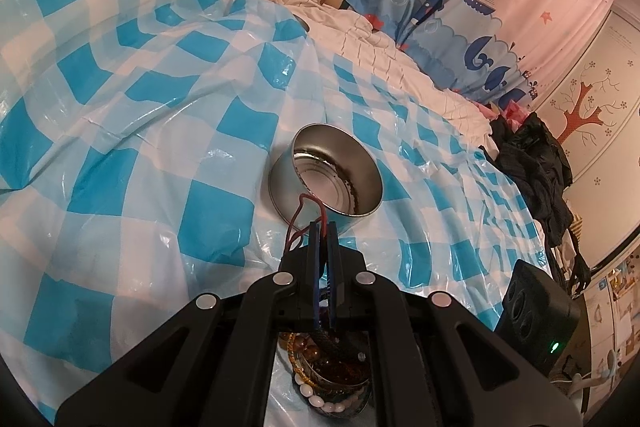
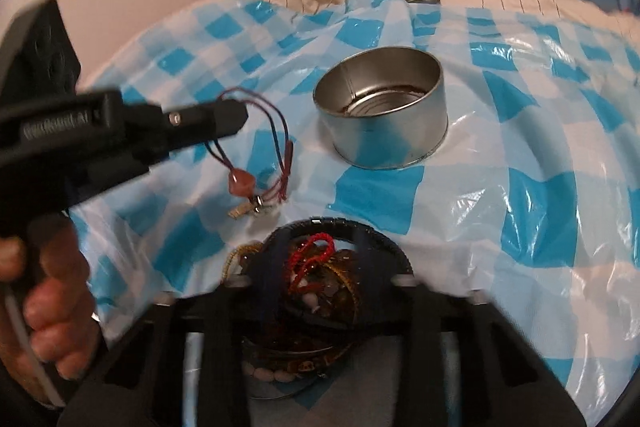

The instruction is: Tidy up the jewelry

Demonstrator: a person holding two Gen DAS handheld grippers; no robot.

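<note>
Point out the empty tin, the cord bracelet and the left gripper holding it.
empty tin (image 2: pixel 384 107), right wrist view, on its outer side wall.
cord bracelet (image 2: pixel 240 183), right wrist view, on its pink bead.
left gripper (image 1: pixel 323 227), left wrist view, at the shut fingertips pinching the cord.

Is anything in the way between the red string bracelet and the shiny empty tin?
Nothing visible blocks it. The left gripper pinches the red string bracelet, which dangles in the air beside the empty tin. Only bare checkered sheet lies between them, and the tin's open top is uncovered.
</note>
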